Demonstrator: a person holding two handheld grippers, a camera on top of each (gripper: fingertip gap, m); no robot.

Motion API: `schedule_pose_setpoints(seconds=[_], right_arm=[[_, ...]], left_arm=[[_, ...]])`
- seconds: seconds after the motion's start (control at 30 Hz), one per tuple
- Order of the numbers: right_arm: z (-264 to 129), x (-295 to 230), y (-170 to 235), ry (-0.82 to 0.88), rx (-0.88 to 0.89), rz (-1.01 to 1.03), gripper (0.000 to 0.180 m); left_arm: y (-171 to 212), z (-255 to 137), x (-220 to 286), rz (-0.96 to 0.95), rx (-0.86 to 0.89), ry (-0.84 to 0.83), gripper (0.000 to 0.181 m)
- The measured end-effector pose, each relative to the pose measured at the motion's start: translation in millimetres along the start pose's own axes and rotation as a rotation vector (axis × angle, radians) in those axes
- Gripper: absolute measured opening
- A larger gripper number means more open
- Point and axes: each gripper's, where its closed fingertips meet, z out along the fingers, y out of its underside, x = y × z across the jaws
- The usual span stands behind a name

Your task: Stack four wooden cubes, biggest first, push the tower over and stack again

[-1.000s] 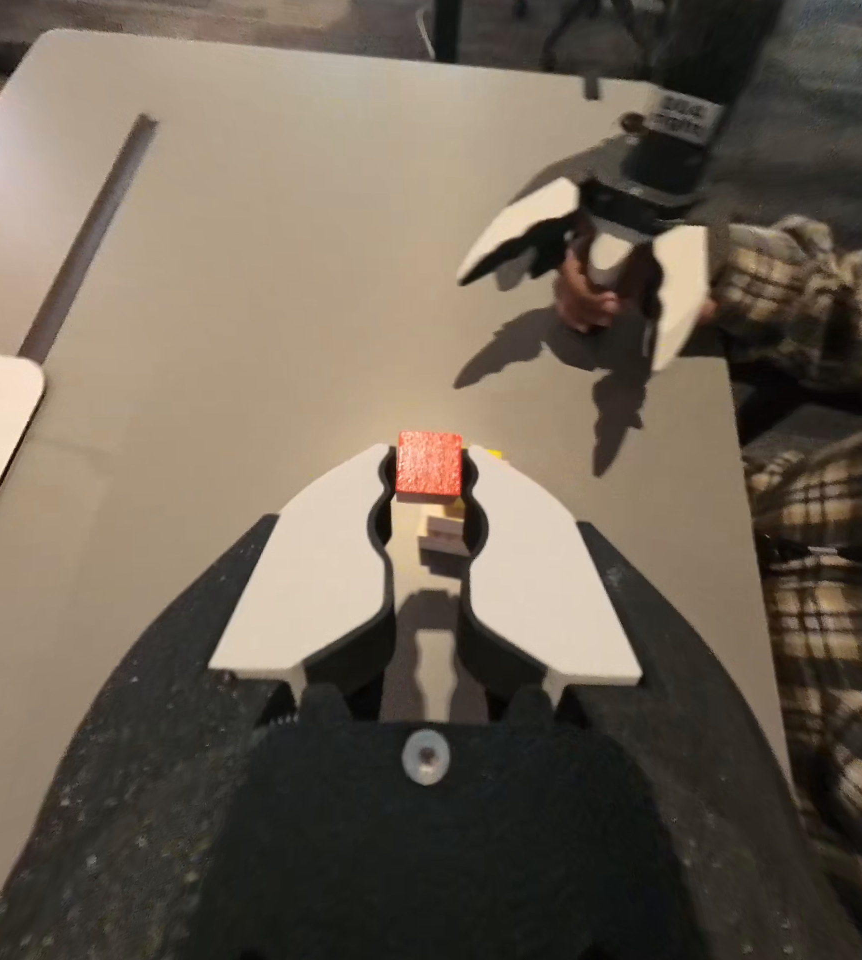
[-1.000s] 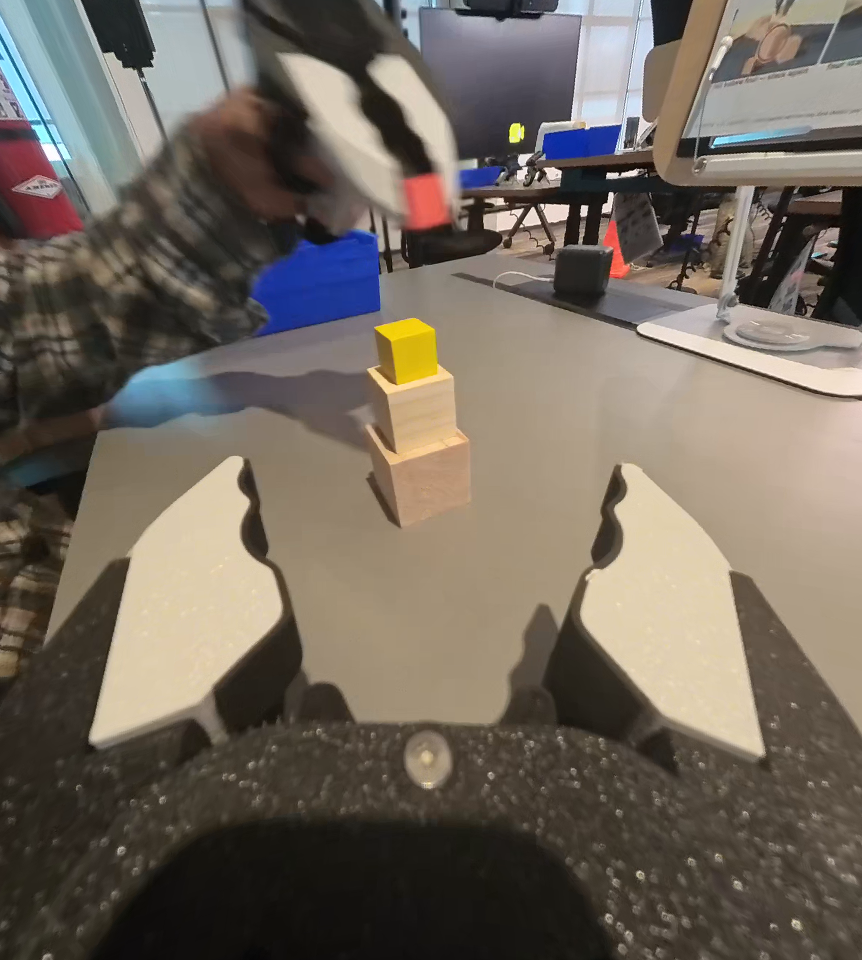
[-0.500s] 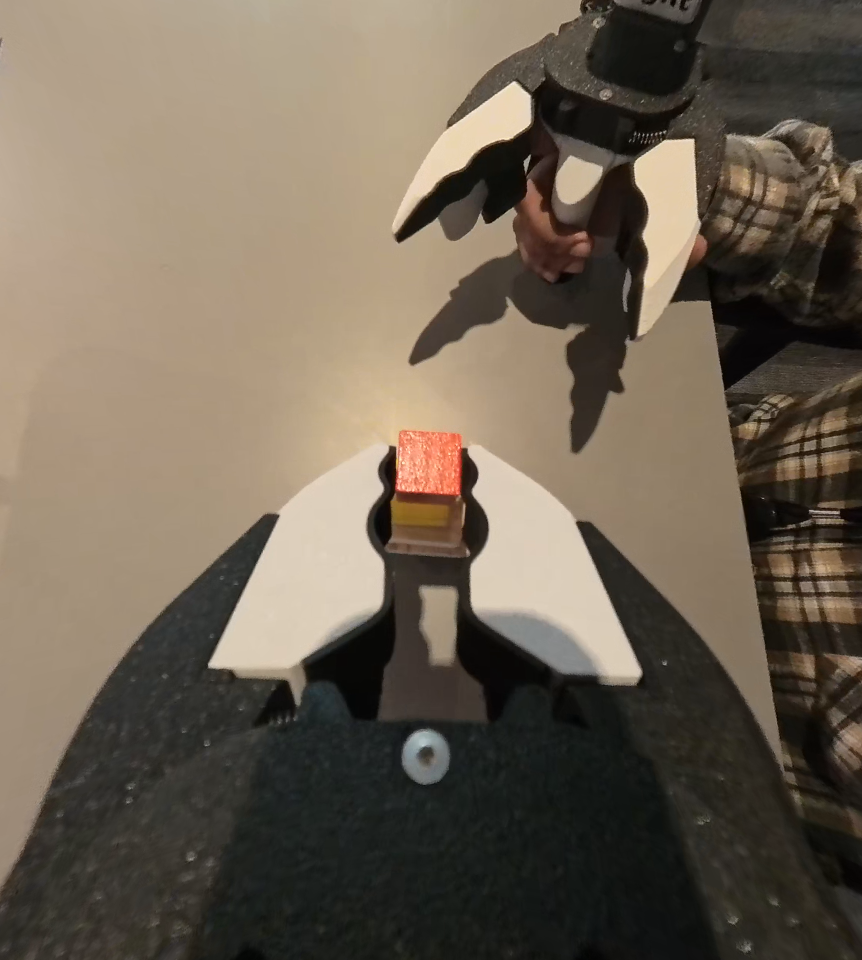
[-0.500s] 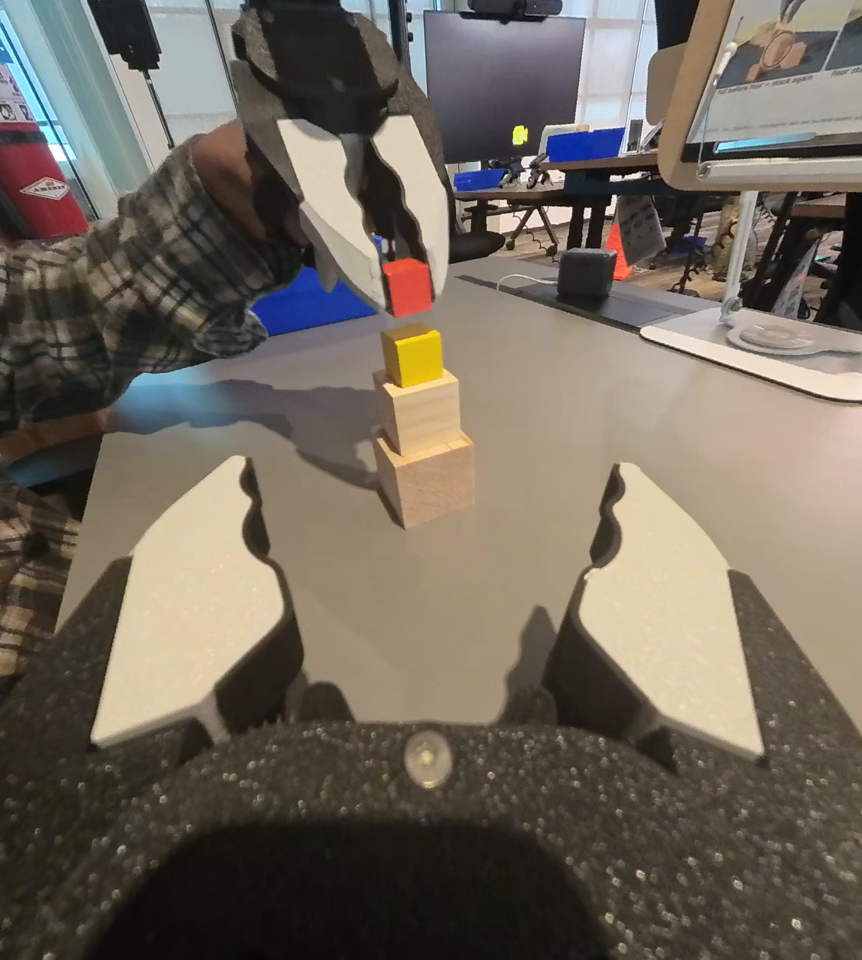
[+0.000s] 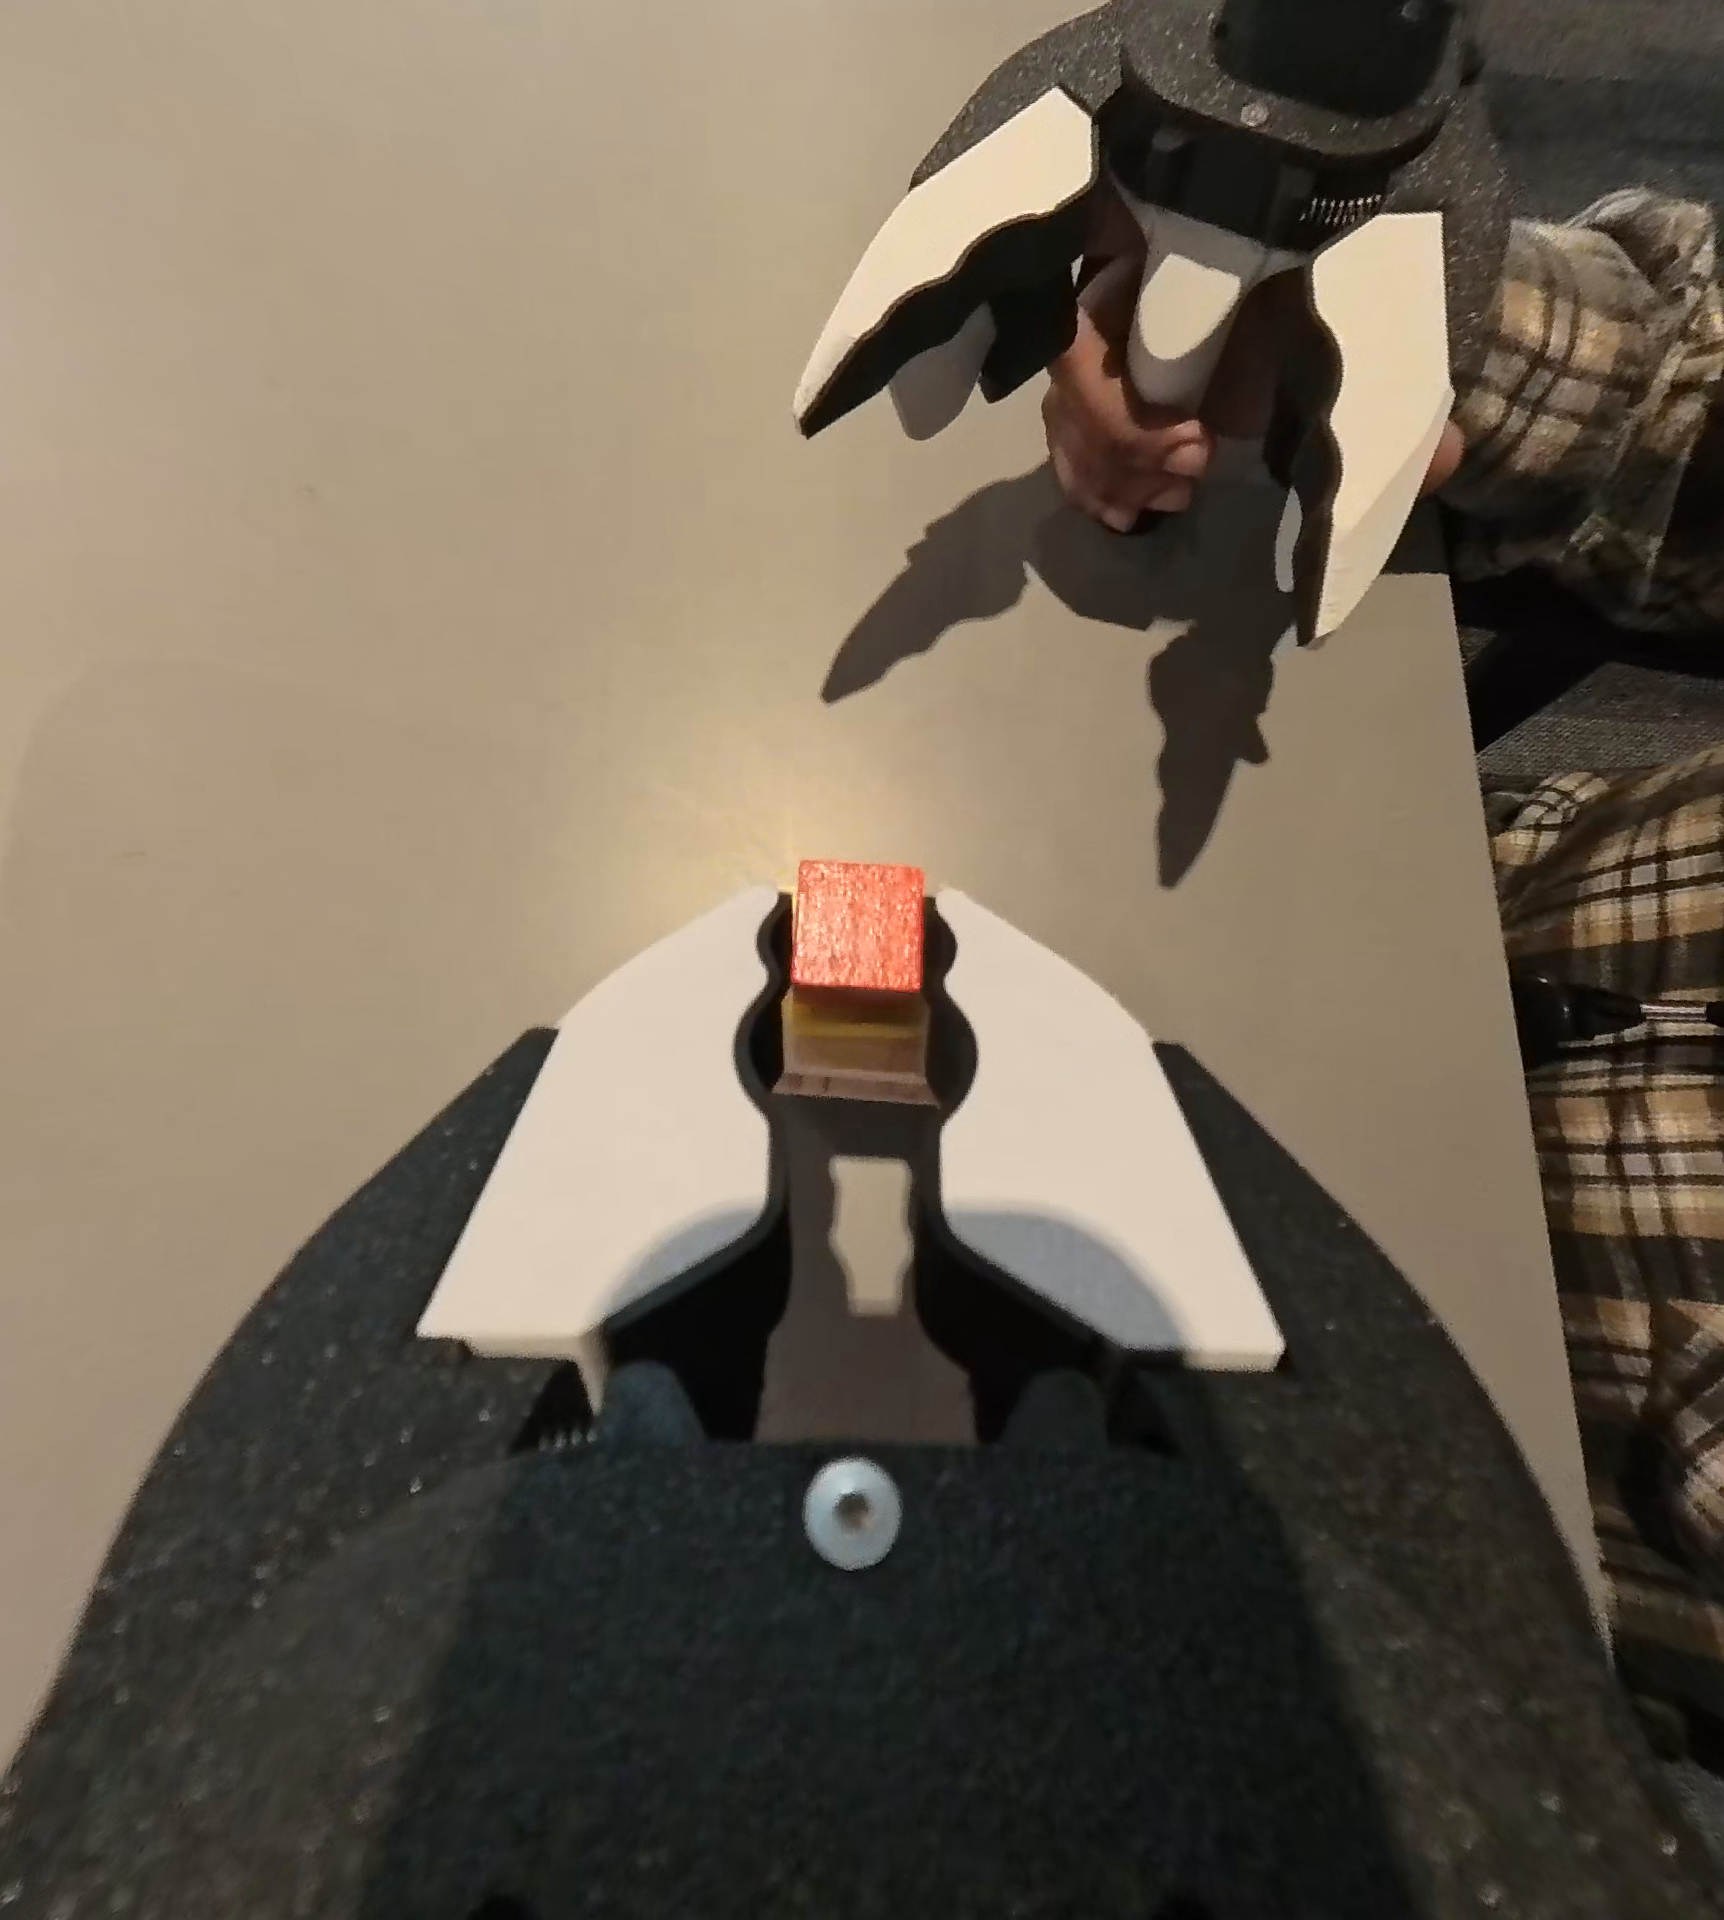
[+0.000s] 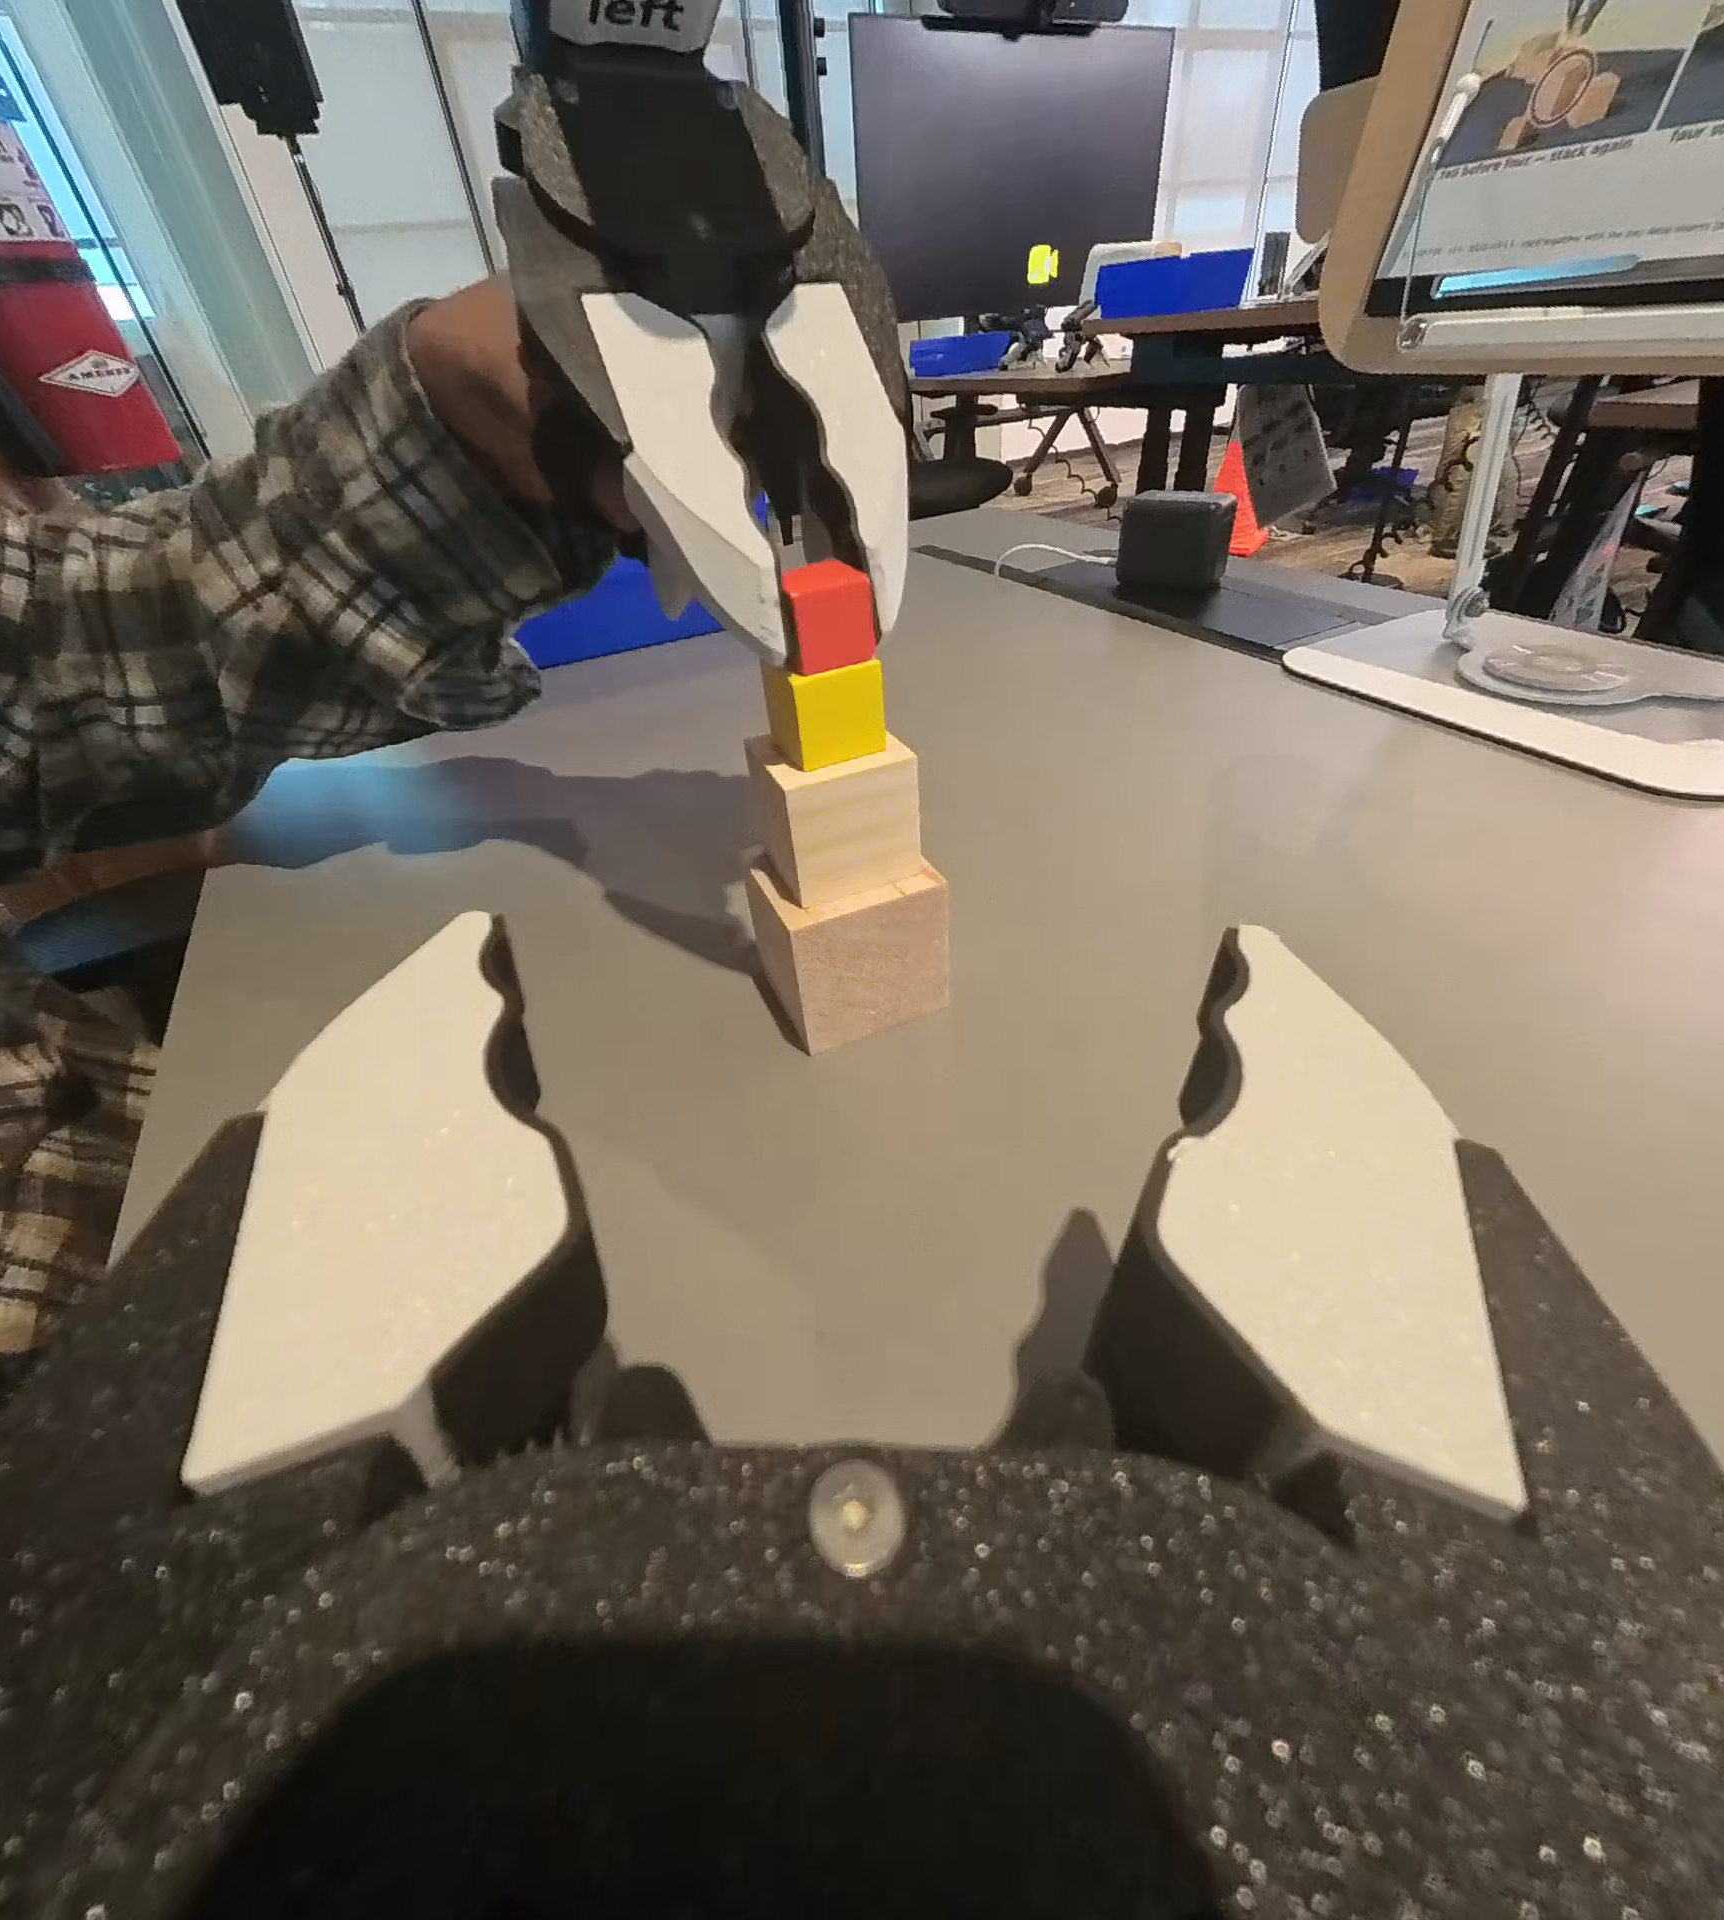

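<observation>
The small red wooden cube (image 6: 827,615) is gripped by the left gripper (image 6: 830,623) atop the yellow wooden cube (image 6: 825,715); two plain wooden cubes (image 6: 842,821) beneath are seen clearly only from the right gripper (image 6: 858,1049), which is spread wide and empty.

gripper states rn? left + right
Left gripper: closed on the red cube, which sits on the yellow cube.
Right gripper: open, empty, short of the tower.
</observation>
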Motion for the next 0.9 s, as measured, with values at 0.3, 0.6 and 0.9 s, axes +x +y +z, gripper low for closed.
schedule_pose_setpoints(seconds=[0.3, 0.6, 0.9], right_arm=[[0.3, 0.0, 0.2, -0.001, 0.000, 0.002, 0.121], [0.7, 0.3, 0.0, 0.003, 0.001, 0.002, 0.122], [-2.4, 2.5, -2.0, 0.017, 0.000, 0.004, 0.125]], left_arm=[[-0.2, 0.2, 1.4, 0.000, 0.007, 0.006, 0.023], [1.1, 0.7, -0.1, 0.002, 0.007, -0.007, 0.031], [-9.2, -52.9, 0.5, -0.059, 0.227, 0.002, 0.069]])
